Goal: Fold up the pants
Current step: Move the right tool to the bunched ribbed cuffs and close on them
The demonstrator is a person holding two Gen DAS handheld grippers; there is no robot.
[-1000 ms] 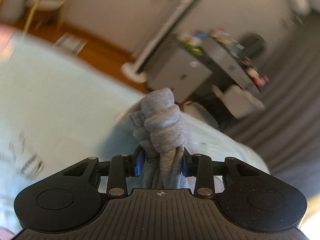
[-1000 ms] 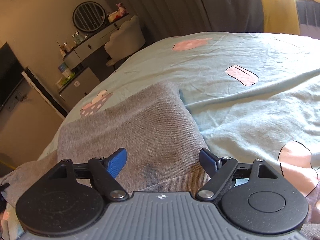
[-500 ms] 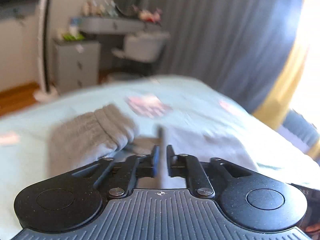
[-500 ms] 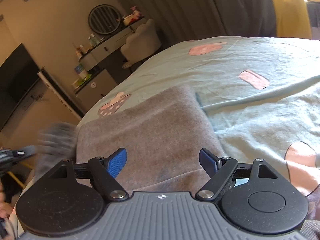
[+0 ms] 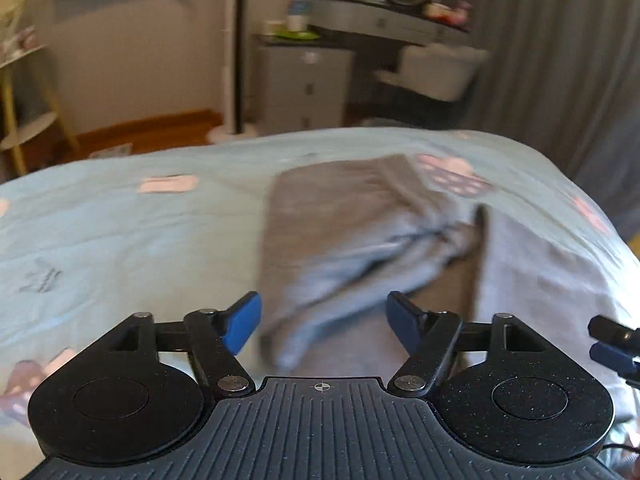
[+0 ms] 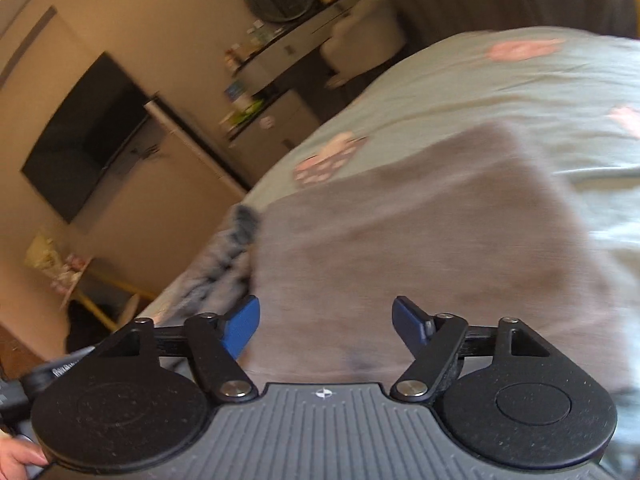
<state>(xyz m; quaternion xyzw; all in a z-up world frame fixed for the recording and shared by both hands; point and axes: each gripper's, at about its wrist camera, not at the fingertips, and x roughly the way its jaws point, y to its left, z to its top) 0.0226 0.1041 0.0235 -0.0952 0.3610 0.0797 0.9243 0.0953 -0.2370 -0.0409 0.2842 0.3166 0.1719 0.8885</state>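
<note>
Grey pants (image 5: 352, 232) lie on bed (image 5: 120, 232). Left claw (image 5: 324, 320) just opened, released, empty; right claw (image 6: 326, 324) at 3 o'clock closing slightly, wide, empty.

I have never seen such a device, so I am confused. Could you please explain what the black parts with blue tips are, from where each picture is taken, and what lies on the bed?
There is no robot here. A person holds one hand tool in each hand, and each tool carries a camera looking forward along its two fingers. The black plates and blue-tipped fingers low in each picture are that tool. One picture comes from the left gripper, the other from the right gripper.

On the light blue bedsheet lie grey pants, partly folded, one part still rumpled. The left jaws have just opened and the right jaws have just narrowed a little. Both stand apart and hold nothing.
</note>
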